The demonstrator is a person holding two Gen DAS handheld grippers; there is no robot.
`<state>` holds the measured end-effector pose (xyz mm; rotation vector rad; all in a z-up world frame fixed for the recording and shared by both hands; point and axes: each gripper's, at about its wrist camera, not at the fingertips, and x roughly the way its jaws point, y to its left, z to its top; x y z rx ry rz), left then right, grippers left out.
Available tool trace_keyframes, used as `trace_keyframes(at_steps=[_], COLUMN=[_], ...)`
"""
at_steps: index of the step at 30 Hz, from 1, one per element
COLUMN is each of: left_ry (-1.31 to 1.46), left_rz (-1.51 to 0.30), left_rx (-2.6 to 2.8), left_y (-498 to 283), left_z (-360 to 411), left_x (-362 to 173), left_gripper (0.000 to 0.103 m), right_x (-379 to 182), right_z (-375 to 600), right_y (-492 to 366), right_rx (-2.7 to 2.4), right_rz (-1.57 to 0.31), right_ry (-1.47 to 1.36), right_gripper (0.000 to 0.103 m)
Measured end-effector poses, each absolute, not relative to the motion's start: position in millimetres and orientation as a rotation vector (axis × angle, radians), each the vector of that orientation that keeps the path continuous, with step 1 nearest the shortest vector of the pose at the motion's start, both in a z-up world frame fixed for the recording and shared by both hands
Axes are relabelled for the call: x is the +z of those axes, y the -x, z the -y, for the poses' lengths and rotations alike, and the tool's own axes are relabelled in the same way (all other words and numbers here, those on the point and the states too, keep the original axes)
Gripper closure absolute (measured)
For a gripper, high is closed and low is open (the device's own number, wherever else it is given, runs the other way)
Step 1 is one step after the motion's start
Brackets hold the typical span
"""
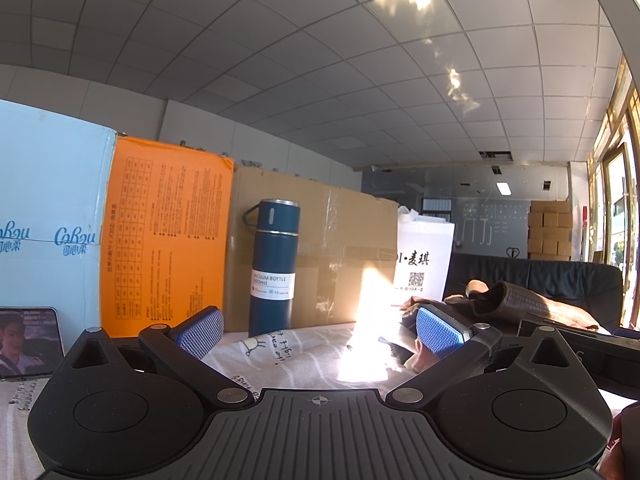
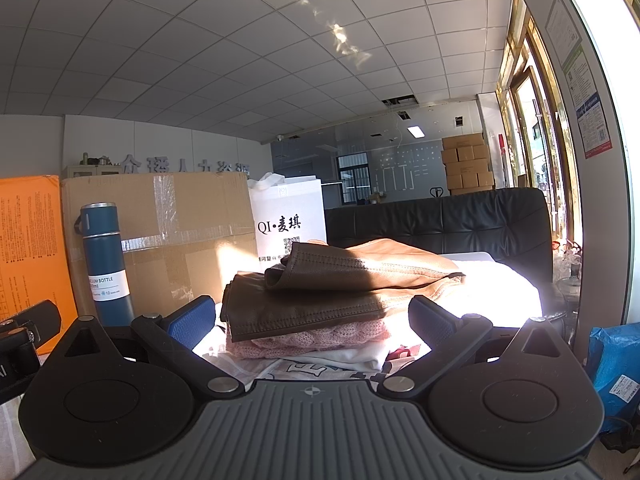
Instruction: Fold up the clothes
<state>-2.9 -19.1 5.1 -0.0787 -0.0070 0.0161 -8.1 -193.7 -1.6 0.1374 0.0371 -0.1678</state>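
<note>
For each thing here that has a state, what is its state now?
left tongs: open, holding nothing
right tongs: open, holding nothing
brown jacket: folded, on top of the pile
pink knit: folded, under the jacket
vacuum bottle: upright, capped
cardboard box: taped shut
phone: screen on

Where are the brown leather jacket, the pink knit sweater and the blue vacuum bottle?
brown leather jacket (image 2: pixel 320 304): right wrist view, front folded panel.
pink knit sweater (image 2: pixel 312 340): right wrist view, cable-knit edge showing under the jacket.
blue vacuum bottle (image 1: pixel 272 252): left wrist view, upper body above the white label.
</note>
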Motion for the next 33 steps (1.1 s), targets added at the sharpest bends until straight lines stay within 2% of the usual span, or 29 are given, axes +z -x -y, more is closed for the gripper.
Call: trace_keyframes(at_steps=[33], left_ry=[0.077], left_rz=[0.007], left_rx=[0.017], left_y=[3.7], left_z=[19.2], left_x=[5.0], left_gripper=[0.0], right_x=[-1.4], right_z=[192.8], right_y=[6.2], right_rx=[-0.168], right_rz=[-0.05], right_ry=[-0.135], right_gripper=[0.0])
